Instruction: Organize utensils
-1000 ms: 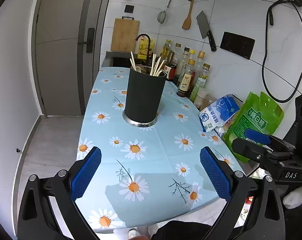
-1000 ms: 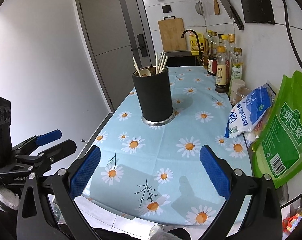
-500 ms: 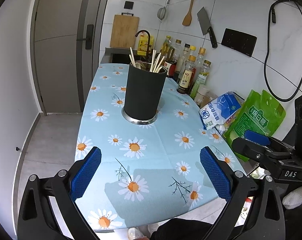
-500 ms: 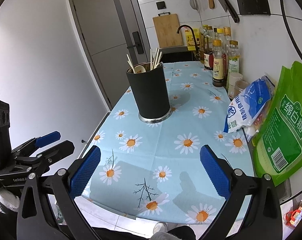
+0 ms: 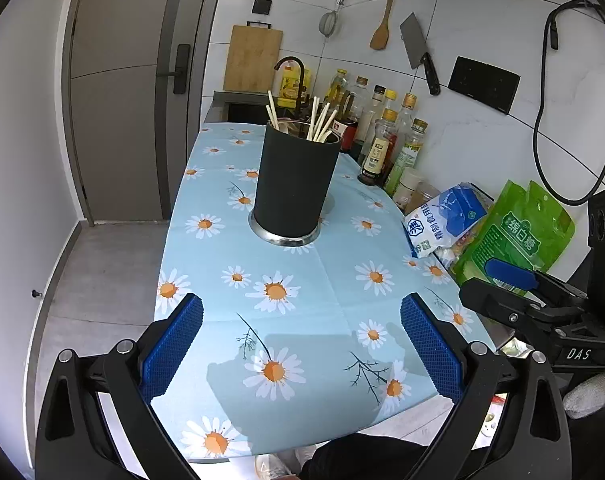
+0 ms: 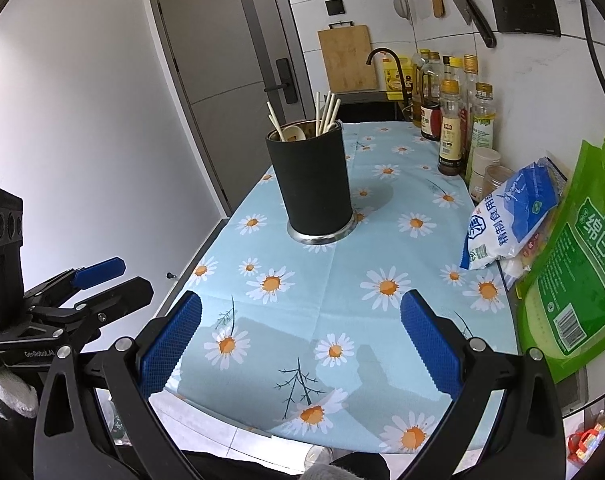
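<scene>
A black cylindrical utensil holder [image 5: 296, 188] stands upright on the daisy tablecloth [image 5: 302, 300]; it also shows in the right wrist view [image 6: 312, 184]. Several pale chopsticks [image 5: 318, 122] and a spoon [image 6: 292, 133] stick out of it. My left gripper [image 5: 300, 344] is open and empty above the table's near edge, well short of the holder. My right gripper [image 6: 300, 344] is open and empty, also near the front edge. Each gripper shows in the other's view, the right one [image 5: 510, 292] and the left one [image 6: 98, 284].
Several sauce bottles [image 5: 386, 140] line the wall at the back right. A blue-white salt bag [image 5: 442, 220] and a green sugar bag [image 5: 518, 236] lie at the right edge. A sink faucet [image 5: 290, 68], cutting board and hanging cleaver are behind. Floor and door are left.
Both grippers have drifted slightly, so the holder sits a little differently in each view. Both stay open and empty; nothing on the table has moved.
</scene>
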Demonstrator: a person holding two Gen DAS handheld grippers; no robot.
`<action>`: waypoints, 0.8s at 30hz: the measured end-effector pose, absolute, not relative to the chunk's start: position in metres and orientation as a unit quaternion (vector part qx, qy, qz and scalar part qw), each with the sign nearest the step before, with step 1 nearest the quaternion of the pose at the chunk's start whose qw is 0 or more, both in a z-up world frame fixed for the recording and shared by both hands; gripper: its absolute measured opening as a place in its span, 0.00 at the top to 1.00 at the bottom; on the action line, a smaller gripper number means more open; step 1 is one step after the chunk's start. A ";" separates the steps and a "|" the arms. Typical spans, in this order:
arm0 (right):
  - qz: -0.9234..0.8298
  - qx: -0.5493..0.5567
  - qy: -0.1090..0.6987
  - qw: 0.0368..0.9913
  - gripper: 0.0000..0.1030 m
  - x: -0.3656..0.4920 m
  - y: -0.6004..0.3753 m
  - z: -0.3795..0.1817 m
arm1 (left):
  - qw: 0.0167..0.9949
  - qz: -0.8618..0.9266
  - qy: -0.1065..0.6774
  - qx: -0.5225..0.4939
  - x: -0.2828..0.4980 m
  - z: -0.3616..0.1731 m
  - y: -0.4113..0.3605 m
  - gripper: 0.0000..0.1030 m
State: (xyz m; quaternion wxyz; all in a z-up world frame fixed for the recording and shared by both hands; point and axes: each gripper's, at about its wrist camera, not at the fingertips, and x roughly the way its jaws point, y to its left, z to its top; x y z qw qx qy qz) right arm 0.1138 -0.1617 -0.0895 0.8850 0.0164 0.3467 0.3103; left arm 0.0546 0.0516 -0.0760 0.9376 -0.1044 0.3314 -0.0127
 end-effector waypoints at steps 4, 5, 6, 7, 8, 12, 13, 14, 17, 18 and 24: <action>0.310 0.016 0.348 0.885 0.05 0.115 -0.161 -0.090 | 0.936 -0.015 0.336 -0.101 0.056 -0.077 0.050 0.06; 0.311 0.016 0.348 0.884 0.05 0.116 -0.161 -0.090 | 0.936 -0.016 0.336 -0.101 0.057 -0.077 0.050 0.06; 0.312 0.015 0.349 0.884 0.05 0.116 -0.161 -0.090 | 0.936 -0.016 0.337 -0.100 0.057 -0.077 0.050 0.06; 0.313 0.015 0.349 0.883 0.05 0.117 -0.160 -0.090 | 0.936 -0.016 0.336 -0.100 0.057 -0.076 0.050 0.06; 0.314 0.016 0.349 0.883 0.05 0.117 -0.160 -0.091 | 0.937 -0.017 0.336 -0.099 0.057 -0.077 0.050 0.06; 0.315 0.017 0.349 0.883 0.05 0.117 -0.160 -0.091 | 0.936 -0.017 0.338 -0.099 0.059 -0.078 0.049 0.06; 0.315 0.017 0.350 0.882 0.05 0.118 -0.160 -0.092 | 0.936 -0.017 0.338 -0.100 0.060 -0.078 0.049 0.06; 0.315 0.017 0.351 0.882 0.05 0.118 -0.159 -0.093 | 0.935 -0.016 0.339 -0.100 0.060 -0.078 0.049 0.06; 0.315 0.018 0.351 0.882 0.05 0.118 -0.160 -0.094 | 0.935 -0.017 0.340 -0.101 0.060 -0.078 0.049 0.06; 0.314 0.019 0.351 0.882 0.05 0.118 -0.160 -0.094 | 0.935 -0.017 0.340 -0.100 0.061 -0.078 0.049 0.06; 0.314 0.022 0.354 0.881 0.04 0.120 -0.161 -0.096 | 0.934 -0.019 0.343 -0.095 0.062 -0.080 0.047 0.06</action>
